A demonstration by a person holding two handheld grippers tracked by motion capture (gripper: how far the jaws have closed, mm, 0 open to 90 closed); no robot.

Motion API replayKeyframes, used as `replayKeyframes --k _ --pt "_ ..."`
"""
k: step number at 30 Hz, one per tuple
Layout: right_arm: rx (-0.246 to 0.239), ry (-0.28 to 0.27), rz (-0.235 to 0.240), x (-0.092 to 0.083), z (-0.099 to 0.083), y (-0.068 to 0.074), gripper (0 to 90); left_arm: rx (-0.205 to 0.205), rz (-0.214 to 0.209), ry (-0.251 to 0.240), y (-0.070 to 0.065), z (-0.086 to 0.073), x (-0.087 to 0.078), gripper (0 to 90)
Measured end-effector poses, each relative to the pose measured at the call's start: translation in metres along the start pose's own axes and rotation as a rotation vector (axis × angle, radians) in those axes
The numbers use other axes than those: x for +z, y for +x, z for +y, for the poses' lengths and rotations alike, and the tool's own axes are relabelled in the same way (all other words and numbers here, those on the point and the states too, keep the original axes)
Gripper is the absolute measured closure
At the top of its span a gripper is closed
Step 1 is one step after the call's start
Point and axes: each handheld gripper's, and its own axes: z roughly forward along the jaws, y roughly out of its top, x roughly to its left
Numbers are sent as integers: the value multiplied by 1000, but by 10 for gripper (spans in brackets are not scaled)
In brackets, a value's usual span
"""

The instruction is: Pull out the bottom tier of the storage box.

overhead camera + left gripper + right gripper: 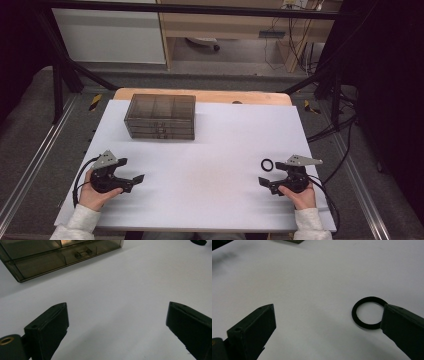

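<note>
White tabletop (pixel 210 165): my landmark. Smoked drawer box (pixel 160 116): at its far left. My left gripper (pixel 131 181): near left edge, jaws wide, empty. My right gripper (pixel 266 182): near right, jaws spread, empty. Black ring (pixel 369 312): flat just beyond my right gripper; likely light, thin, rubbery; I'd pinch across its band.

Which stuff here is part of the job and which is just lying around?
Part of the job:
- black ring beside the right gripper
- smoky plastic drawer box
- left gripper, open, nothing between its jaws

Just lying about:
- cables on the floor behind
- wooden shelf unit behind the table
</note>
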Motion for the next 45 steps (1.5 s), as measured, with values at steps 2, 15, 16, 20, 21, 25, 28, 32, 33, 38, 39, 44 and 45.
replayKeyframes --k 2,15,16,20,21,25,28,32,33,38,39,44,45 --pt "0 0 -1 0 0 0 5 1 0 4 0 0 1 42" --pt "1 -1 -1 -1 -1 -1 6 13 0 5 -1 3 1 40" --pt "1 -1 -1 -1 -1 -1 6 15 -1 4 -1 3 1 40" --pt "-6 9 -2 1 -1 0 6 24 -2 9 -1 5 2 40" --pt "-7 9 -3 1 -1 0 6 27 0 13 -1 5 2 39" --pt "-3 4 -4 0 -1 -1 6 40 1 22 -2 7 3 39" --pt "-5 5 -4 0 -1 0 6 43 -1 23 -2 8 3 39" --pt "-5 5 -5 0 -1 0 6 58 -4 33 -4 10 5 38" --pt "-4 7 -5 0 -1 0 6 62 -7 34 -4 11 5 38" --pt "-7 7 -6 1 -1 0 6 81 -7 44 -6 14 7 38" --pt "-6 7 -6 1 -1 0 6 88 -6 46 -6 15 7 39" --pt "-9 7 -8 1 -1 0 6 99 -6 49 -6 16 8 42" --pt "-9 7 -10 1 -1 0 6 104 -4 52 -6 17 8 43"
